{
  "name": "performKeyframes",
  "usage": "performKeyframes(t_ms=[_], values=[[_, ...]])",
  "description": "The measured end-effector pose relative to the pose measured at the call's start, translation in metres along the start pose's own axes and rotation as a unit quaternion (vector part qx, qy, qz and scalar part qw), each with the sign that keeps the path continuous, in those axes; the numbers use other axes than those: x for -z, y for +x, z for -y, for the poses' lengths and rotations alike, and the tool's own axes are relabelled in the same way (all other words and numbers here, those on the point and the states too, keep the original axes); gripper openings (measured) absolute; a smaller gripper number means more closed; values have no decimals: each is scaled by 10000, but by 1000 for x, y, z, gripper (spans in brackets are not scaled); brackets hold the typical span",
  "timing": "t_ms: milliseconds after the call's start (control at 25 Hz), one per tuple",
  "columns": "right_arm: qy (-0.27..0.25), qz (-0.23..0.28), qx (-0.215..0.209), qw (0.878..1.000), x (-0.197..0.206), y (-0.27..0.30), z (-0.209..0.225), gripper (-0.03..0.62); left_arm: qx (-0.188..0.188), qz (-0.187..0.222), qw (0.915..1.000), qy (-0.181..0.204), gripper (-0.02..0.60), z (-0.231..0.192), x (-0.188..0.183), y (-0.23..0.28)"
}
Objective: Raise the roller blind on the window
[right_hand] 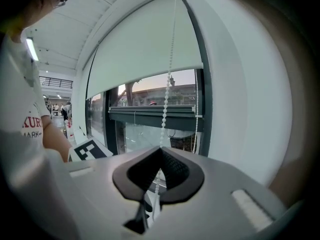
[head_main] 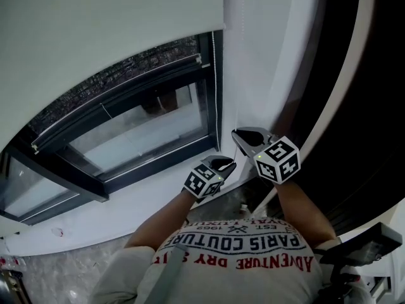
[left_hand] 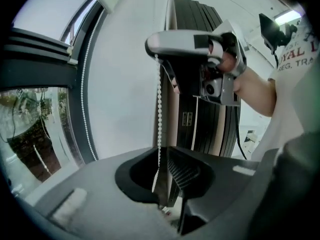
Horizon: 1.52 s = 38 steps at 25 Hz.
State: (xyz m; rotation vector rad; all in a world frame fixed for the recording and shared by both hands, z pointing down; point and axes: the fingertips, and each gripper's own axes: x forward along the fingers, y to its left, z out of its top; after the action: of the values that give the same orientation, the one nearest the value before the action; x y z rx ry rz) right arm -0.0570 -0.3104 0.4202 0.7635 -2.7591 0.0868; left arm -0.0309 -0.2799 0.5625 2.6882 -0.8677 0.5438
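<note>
The white roller blind (head_main: 107, 37) (right_hand: 145, 49) covers the upper part of the dark-framed window (head_main: 145, 138). Its white bead chain (head_main: 216, 94) hangs down the window's right side. My right gripper (head_main: 238, 135) (right_hand: 159, 156) is shut on one strand of the chain (right_hand: 166, 109). From those jaws (left_hand: 151, 46) the strand (left_hand: 159, 114) drops straight down into my left gripper (head_main: 223, 165) (left_hand: 167, 184) just below. The left jaws stand a little apart, with the strand between them and not pinched. The other strand (left_hand: 85, 84) hangs free beside the frame.
A white wall (head_main: 266, 56) runs right of the window, and beyond it stands a black ribbed column (left_hand: 210, 119) (head_main: 354, 106). A white sill (head_main: 126, 214) lies below the glass. The person's printed shirt (head_main: 240, 252) fills the bottom of the head view.
</note>
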Motion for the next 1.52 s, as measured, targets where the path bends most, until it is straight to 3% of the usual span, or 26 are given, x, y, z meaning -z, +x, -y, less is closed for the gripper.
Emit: performKeyframes(t_ms=[160, 360, 640, 800, 960, 1120, 1240, 1520], values=[[85, 37, 52, 9999, 0, -3, 8, 6, 31, 615, 9979, -206, 60, -9, -47, -25], [100, 29, 43, 9999, 1, -2, 7, 6, -58, 1486, 9888, -127, 59, -28, -129, -71], [185, 65, -89, 9998, 3, -2, 2, 6, 340, 2209, 9742, 315, 60, -17, -239, -110], [230, 140, -143, 9995, 1, -7, -4, 6, 492, 2416, 9681, 441, 60, -4, -283, -117], [249, 134, -212, 9994, 4, -3, -8, 6, 498, 2500, 9656, 509, 60, -1, -308, -117], [232, 105, -232, 9994, 5, -5, -11, 6, 389, 2388, 9688, 539, 51, 1, -318, -114], [239, 121, -232, 9994, 3, -12, -14, 6, 434, 2329, 9703, 490, 12, 9, -321, -114], [315, 157, -193, 9992, 7, -2, -10, 6, 228, 2238, 9719, 697, 6, -2, -313, -115]])
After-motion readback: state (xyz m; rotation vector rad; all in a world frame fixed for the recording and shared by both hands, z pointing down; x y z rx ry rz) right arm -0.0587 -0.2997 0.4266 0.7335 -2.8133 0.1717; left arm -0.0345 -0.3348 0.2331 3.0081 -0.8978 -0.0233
